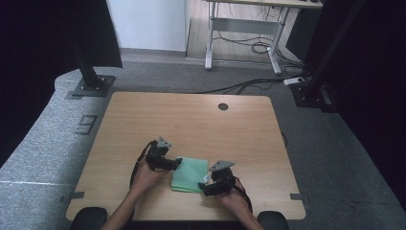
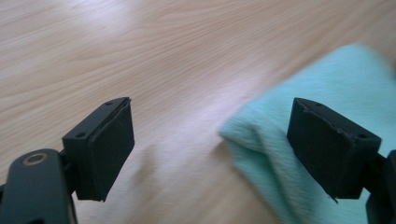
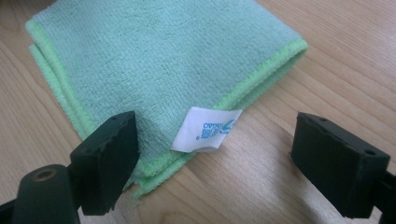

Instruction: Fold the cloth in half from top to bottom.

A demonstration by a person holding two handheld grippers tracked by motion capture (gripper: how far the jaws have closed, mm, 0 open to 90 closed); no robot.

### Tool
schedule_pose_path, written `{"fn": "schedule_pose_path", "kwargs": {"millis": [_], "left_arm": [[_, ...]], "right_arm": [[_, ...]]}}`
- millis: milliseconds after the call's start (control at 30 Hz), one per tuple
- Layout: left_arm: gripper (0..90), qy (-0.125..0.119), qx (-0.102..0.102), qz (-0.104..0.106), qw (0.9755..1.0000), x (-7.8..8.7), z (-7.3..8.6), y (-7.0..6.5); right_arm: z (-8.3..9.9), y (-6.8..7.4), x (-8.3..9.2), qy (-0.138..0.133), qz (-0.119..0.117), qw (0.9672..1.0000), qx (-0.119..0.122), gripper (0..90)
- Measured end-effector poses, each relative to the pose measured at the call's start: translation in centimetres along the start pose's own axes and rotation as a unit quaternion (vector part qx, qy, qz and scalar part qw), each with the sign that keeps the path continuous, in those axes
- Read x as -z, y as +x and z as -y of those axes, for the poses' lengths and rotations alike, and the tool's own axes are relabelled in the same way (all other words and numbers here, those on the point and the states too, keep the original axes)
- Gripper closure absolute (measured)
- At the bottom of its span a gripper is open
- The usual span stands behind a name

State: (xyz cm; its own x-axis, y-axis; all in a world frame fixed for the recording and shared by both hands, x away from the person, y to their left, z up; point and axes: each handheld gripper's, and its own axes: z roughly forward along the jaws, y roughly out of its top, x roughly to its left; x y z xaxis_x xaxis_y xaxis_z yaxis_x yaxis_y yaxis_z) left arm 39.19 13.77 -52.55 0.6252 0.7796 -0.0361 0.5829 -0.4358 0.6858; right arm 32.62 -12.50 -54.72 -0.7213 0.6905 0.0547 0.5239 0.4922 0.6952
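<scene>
High view, table (image 1: 191, 115): light wood; the folded green cloth (image 1: 190, 174) lies near the person's edge, between both grippers.
Cloth handling: looks like soft, light microfibre; likely limp and floppy when lifted. Stitched corners seem the best hold.
Left gripper (image 2: 210, 140): jaws apart, a cloth corner between them, nothing clamped.
Right gripper (image 3: 215, 158): jaws apart, straddling the tagged corner.
Label (image 3: 206, 129): white tag, blue print, too small to read.

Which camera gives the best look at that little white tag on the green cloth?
The right gripper view: the white tag lies close up between the open jaws, at the folded green cloth's corner, blue print visible. The high view shows it as a tiny white speck. The left gripper view has blurred cloth.
</scene>
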Motion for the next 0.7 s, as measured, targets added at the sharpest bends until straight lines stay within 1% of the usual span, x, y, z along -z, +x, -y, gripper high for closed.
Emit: {"fn": "schedule_pose_path", "kwargs": {"millis": [67,100,133,200,233,300,333,400,500,567,633,700], "left_arm": [[14.9,0.008,-0.001,-0.002,1.0,-0.4,0.4,0.0],[14.9,0.014,-0.01,-0.007,0.9998,-0.5,0.7,-0.1],[14.9,0.018,-0.013,-0.01,0.9997,-0.7,0.9,-0.3],[15.1,0.012,-0.008,-0.008,0.9999,-0.7,1.2,-0.3],[15.1,0.013,-0.009,-0.008,0.9998,-0.6,1.2,-0.3],[15.1,0.009,-0.017,-0.012,0.9997,-0.1,1.1,-0.6],[15.1,0.005,-0.021,-0.008,0.9997,0.4,1.1,-0.9],[14.9,0.001,-0.026,0.009,0.9996,1.3,1.3,-1.4],[14.6,-0.004,-0.03,0.035,0.9989,2.7,2.6,-2.4],[14.3,0.002,-0.035,0.042,0.9985,3.1,3.5,-2.9],[14.2,0.01,-0.039,0.044,0.9983,3.4,4.5,-3.3],[14.1,0.015,-0.04,0.043,0.9982,3.6,5.1,-3.4]], "right_arm": [[0.1,-0.1,0.1,0.001,0.002,1.0,-0.001,15.2],[0.1,-0.1,0.1,0.002,0.002,1.0,0.0,15.5],[0.1,-0.1,0.2,0.003,0.002,1.0,0.0,16.0],[0.1,-0.1,0.3,0.006,0.004,1.0,-0.001,16.9],[0.1,-0.1,0.3,0.005,0.004,1.0,0.0,17.0],[0.2,-0.1,0.3,0.005,0.005,1.0,-0.001,17.0],[0.1,-0.1,0.3,0.006,0.005,1.0,-0.001,16.9],[0.1,-0.1,0.3,0.007,0.005,1.0,-0.002,16.7],[0.1,-0.1,0.3,0.007,0.005,1.0,-0.002,16.6],[0.2,-0.1,0.3,0.006,0.005,1.0,-0.002,16.4],[0.2,-0.1,0.3,0.004,0.006,1.0,-0.002,16.4],[0.2,-0.1,0.3,0.003,0.007,1.0,-0.002,16.3]]}}
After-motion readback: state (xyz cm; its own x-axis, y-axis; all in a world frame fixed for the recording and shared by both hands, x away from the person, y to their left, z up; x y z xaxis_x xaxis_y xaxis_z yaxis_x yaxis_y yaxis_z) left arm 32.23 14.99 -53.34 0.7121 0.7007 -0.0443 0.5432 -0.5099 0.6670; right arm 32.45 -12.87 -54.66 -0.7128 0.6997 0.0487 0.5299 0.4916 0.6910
